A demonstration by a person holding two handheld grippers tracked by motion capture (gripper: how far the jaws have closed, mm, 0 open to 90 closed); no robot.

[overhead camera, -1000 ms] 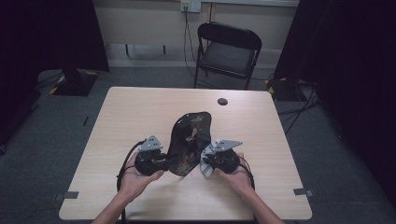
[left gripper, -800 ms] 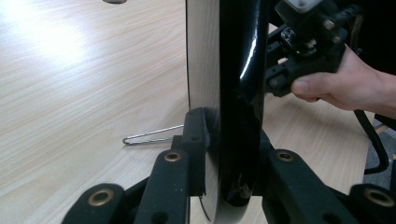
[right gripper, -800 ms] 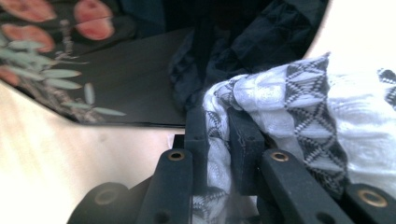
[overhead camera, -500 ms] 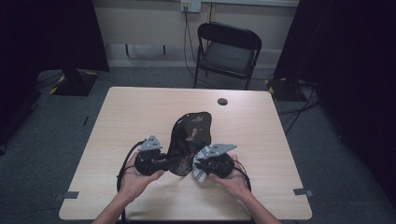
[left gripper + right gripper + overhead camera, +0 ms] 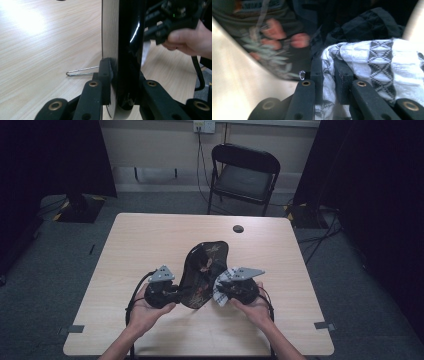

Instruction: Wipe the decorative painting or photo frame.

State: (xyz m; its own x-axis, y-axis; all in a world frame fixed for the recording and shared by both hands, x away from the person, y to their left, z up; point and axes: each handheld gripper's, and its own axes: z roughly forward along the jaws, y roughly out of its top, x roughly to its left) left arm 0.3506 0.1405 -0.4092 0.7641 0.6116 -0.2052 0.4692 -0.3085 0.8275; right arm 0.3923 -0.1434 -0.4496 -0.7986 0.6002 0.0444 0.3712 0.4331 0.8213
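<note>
While the black lacquered tray with painted flowers [image 5: 202, 272] stands tilted on its edge at the centre of the pale wood-grain bench [image 5: 150, 240], its near end is lifted between the two tools.

Left hand-held gripper [image 5: 176, 293]: at seven o'clock of the tray, jaws clamped on the tray's rim; in the left gripper view the glossy black edge [image 5: 128, 50] stands upright between the two black jaws. A thin bent wire clip [image 5: 81, 72] lies on the bench just beside that rim, at nine o'clock of the jaws.

Right hand-held gripper [image 5: 222, 292]: at five o'clock of the tray, jaws clamped on a white cloth with a black geometric pattern [image 5: 372, 65], which is bunched against the tray's painted face [image 5: 274, 47]. The cloth shows at the tray's right edge in the high view [image 5: 221, 282].

Small dark round disc [image 5: 238, 228]: on the bench at one o'clock of the tray, well apart.

Black folding chair [image 5: 243, 175]: beyond the bench at twelve o'clock.
</note>
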